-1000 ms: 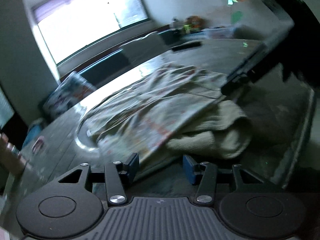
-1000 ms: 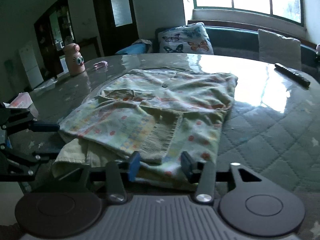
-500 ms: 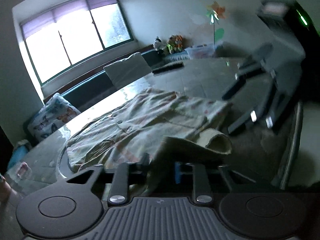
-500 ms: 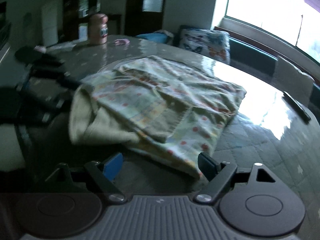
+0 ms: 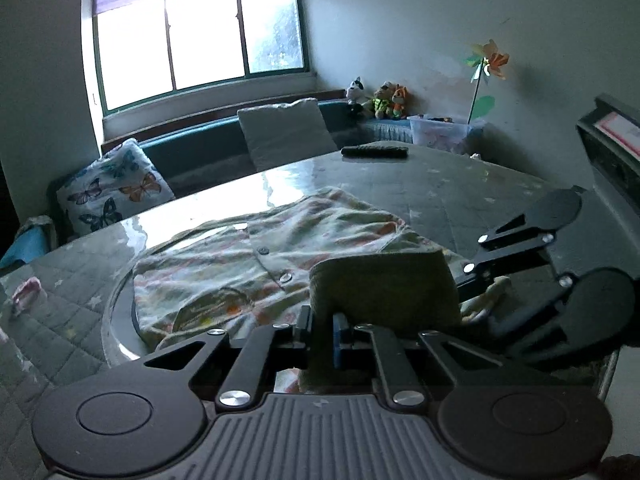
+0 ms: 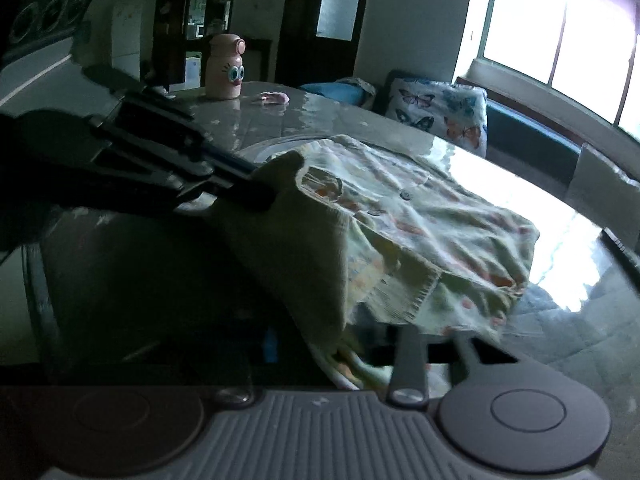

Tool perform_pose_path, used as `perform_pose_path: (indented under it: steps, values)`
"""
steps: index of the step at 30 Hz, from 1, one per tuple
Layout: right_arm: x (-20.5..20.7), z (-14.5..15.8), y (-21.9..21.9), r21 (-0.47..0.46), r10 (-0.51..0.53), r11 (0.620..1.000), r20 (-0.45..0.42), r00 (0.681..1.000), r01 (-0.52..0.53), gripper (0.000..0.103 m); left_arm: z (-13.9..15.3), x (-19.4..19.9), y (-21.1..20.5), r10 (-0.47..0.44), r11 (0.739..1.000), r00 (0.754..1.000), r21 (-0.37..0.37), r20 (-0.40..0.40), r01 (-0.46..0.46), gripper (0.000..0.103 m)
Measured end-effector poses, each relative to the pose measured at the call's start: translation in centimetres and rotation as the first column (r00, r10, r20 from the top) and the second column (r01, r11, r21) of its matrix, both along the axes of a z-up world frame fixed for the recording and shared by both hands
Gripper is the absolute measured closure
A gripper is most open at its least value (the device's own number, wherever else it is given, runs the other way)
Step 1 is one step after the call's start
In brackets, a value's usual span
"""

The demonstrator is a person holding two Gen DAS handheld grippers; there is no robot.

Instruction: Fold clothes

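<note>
Both tongs are pinching the near hem of the patterned buttoned shirt [image 5: 272,248]: left tongs [image 5: 320,334], right tongs [image 6: 340,344]. Its far half is lying on the glossy quilted bench [image 5: 460,192], with bare surface lying beyond toward the window seat.

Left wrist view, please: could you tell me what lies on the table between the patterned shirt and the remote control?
Nothing: in the left wrist view the glossy table is bare between the patterned shirt and the remote control.
</note>
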State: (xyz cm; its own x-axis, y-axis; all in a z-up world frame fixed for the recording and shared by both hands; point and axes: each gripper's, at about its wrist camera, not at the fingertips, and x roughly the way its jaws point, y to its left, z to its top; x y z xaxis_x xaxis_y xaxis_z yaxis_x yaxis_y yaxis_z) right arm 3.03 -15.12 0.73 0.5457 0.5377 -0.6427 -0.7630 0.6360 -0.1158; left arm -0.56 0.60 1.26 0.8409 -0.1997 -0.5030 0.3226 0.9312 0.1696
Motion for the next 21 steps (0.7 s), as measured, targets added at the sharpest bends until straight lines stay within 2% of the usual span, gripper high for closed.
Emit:
perform_pose_path:
  steps: [2, 4, 5, 7, 13, 18, 20, 21]
  values:
    - [0.6, 0.4, -0.1, 0.024, -0.005, 1.0, -0.031, 1.0, 0.005, 0.082, -0.1, -0.5, 0.3, 0.006, 1.0, 1.0, 0.017, 0.005, -0.006, 0.083]
    - [1.2, 1.0, -0.3, 0.057, -0.016, 0.998, -0.063, 0.998, 0.019, 0.085, -0.2, -1.1, 0.5, 0.012, 0.999, 1.0, 0.035, 0.011, -0.012, 0.052]
    - [1.5, 1.3, -0.4, 0.068, -0.021, 0.997, -0.076, 0.997, 0.026, 0.085, -0.2, -1.3, 0.7, 0.015, 0.999, 1.0, 0.043, 0.013, -0.015, 0.05]
    - [1.9, 1.9, -0.5, 0.091, -0.029, 0.995, -0.092, 0.995, 0.037, 0.087, -0.3, -1.9, 0.9, 0.02, 0.998, 1.0, 0.061, 0.019, -0.021, 0.05]
    - [2.7, 3.7, -0.6, 0.141, -0.043, 0.989, -0.074, 0.996, 0.053, 0.088, -2.1, -2.8, 0.5, 0.022, 0.973, 0.998, 0.229, 0.063, -0.036, 0.05]
    - [2.7, 4.3, -0.5, 0.142, -0.048, 0.988, -0.045, 0.998, 0.054, 0.088, -3.1, -1.9, 1.0, 0.063, 0.952, 0.993, 0.295, 0.096, -0.088, 0.05]
    - [2.7, 4.3, -0.5, 0.141, -0.054, 0.988, -0.041, 0.998, 0.059, 0.088, -3.3, -1.6, 1.2, 0.077, 0.944, 0.991, 0.313, 0.107, -0.107, 0.059]
    - [2.8, 4.3, -0.4, 0.142, -0.057, 0.988, -0.04, 0.998, 0.063, 0.089, -3.3, -1.7, 1.3, 0.079, 0.945, 0.991, 0.308, 0.109, -0.11, 0.071]
